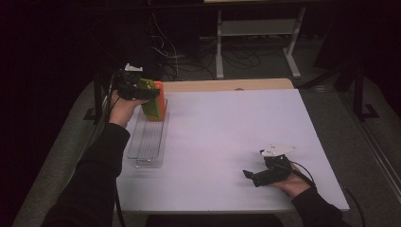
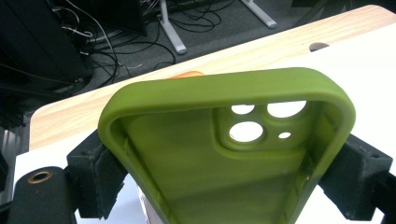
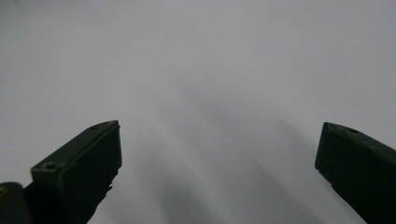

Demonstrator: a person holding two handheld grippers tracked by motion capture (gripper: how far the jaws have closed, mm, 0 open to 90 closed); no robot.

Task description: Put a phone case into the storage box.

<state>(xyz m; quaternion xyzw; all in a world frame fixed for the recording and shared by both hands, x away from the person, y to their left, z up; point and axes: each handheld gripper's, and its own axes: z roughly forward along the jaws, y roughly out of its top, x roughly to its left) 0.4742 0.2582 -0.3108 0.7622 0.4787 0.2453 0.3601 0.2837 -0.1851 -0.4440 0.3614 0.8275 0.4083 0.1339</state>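
Showing olive-green phone case (image 2: 196,158), hollow side up, camera cutouts, between jaws.

Left gripper (image 1: 142,90) raised at the far left, forearm stretched forward, jaws clamped from both sides on a held item. Right gripper (image 1: 253,176) low at the near right, hand resting, jaws spread wide apart, pointing left.

Black sleeves – black grippers w/ cables, grey plate on right gripper (image 1: 259,176).
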